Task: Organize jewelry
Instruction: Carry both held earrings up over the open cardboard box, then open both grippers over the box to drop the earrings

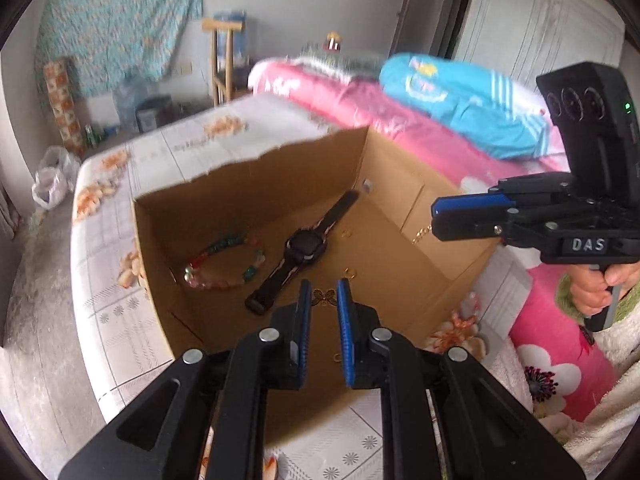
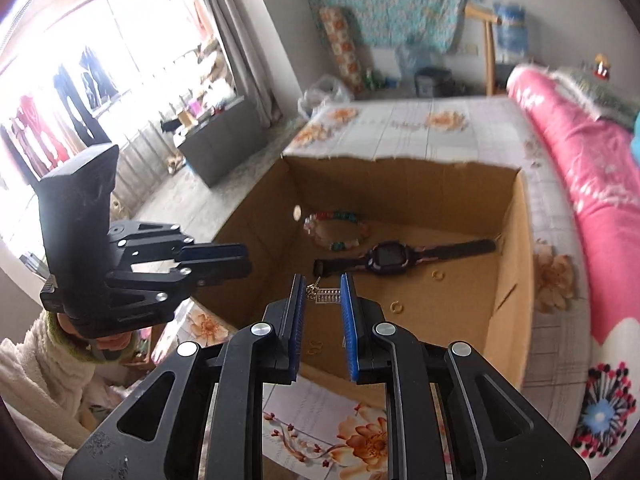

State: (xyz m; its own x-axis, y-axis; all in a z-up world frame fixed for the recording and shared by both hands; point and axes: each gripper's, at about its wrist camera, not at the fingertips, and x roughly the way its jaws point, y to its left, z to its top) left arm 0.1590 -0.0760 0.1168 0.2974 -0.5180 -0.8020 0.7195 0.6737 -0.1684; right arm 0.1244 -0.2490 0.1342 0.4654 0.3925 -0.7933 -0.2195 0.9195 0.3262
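An open cardboard box [image 1: 260, 184] [image 2: 400, 184] stands on a flower-print bed sheet. On its floor lie a black watch [image 1: 304, 246] [image 2: 386, 258], a coloured bead bracelet [image 1: 224, 260] [image 2: 336, 228] and small gold rings [image 1: 350, 274] [image 2: 396, 306]. My left gripper [image 1: 324, 286] [image 2: 246, 260] hangs over the box's near edge, shut on a small gold butterfly piece [image 1: 324, 297] that spans pad to pad. My right gripper [image 2: 322, 284] [image 1: 434, 216] is above the box's other side. It is shut on a silver abacus-like pendant [image 2: 328, 296], and its gold chain [image 1: 420, 236] dangles.
A pink flowered quilt [image 1: 400, 136] [image 2: 580, 160] and a blue pillow [image 1: 472, 100] lie along the bed beside the box. A hand [image 1: 596, 292] grips the right tool's handle. A wooden chair [image 1: 224, 60] and plastic bags [image 1: 52, 180] stand on the floor beyond the bed.
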